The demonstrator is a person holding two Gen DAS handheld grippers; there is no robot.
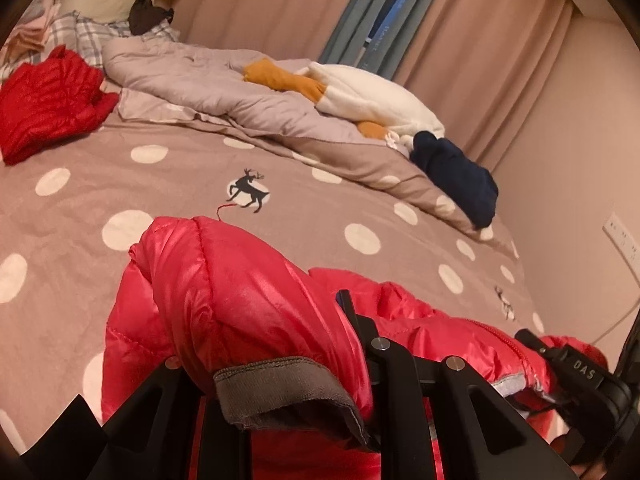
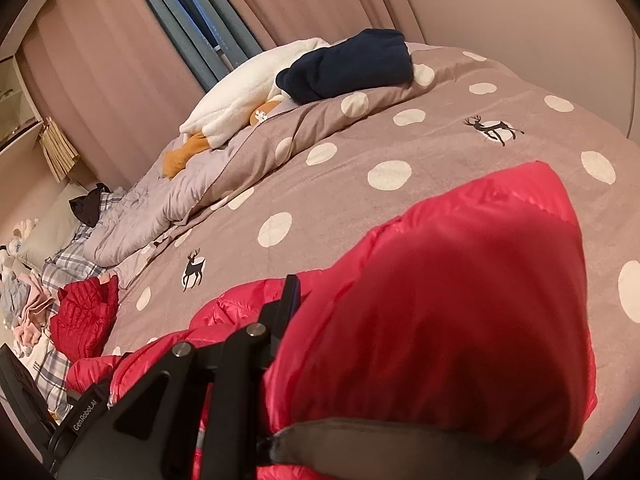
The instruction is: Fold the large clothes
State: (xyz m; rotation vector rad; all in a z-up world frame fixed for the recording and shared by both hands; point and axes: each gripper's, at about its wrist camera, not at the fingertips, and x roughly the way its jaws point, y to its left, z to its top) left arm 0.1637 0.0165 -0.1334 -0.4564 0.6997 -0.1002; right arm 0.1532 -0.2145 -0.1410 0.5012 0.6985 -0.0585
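Clearly both sleeves are in hand: the left gripper (image 1: 280, 368) is clamped on one grey-cuffed sleeve of the shiny red quilted down jacket (image 1: 248, 292), the right gripper (image 2: 360, 364) on the other sleeve (image 2: 460, 300). To fold well, I would carry both cuffs across the chest evenly — keeping them level — before letting go. The jacket lies at the near edge of the taupe polka-dot bedspread (image 1: 192, 184), bunched directly under and between both grippers.

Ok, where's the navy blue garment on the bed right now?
The navy blue garment lies at the far right of the bed in the left wrist view, on the bunched duvet beside the white plush toy.
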